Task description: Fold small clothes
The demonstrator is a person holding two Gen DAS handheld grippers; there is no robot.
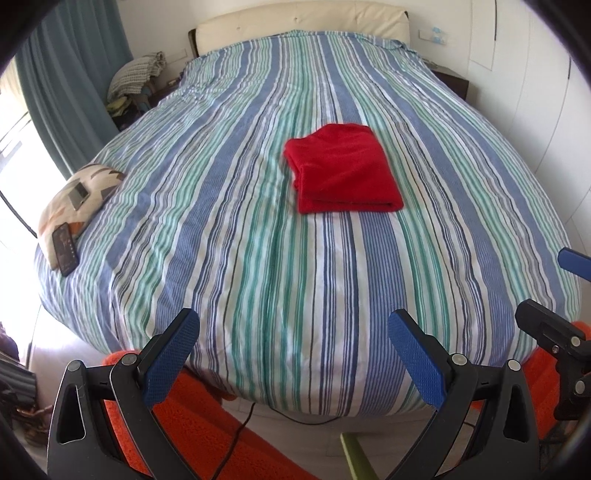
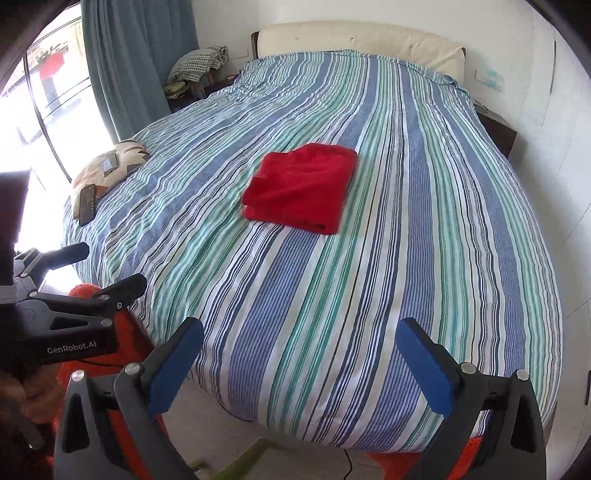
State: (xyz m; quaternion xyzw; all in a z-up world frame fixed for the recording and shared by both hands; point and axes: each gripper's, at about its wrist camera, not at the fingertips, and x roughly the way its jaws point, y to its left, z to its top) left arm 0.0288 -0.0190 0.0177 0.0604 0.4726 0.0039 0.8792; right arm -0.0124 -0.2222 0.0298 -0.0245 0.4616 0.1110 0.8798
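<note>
A red garment (image 1: 343, 170) lies folded into a neat rectangle on the striped bedspread (image 1: 221, 221), right of the bed's middle. It also shows in the right wrist view (image 2: 301, 186). My left gripper (image 1: 295, 354) is open and empty, held back over the foot of the bed, far from the garment. My right gripper (image 2: 301, 363) is open and empty, also back at the foot edge. The right gripper shows at the right edge of the left wrist view (image 1: 554, 332), and the left gripper at the left of the right wrist view (image 2: 92, 291).
A patterned cushion (image 1: 77, 199) with two phones (image 1: 65, 248) on it lies at the bed's left edge. An orange rug (image 1: 192, 417) and a cable (image 1: 240, 428) are on the floor below. A headboard (image 1: 303, 22), bedside clutter (image 1: 133, 81) and curtains (image 1: 74, 74) stand behind.
</note>
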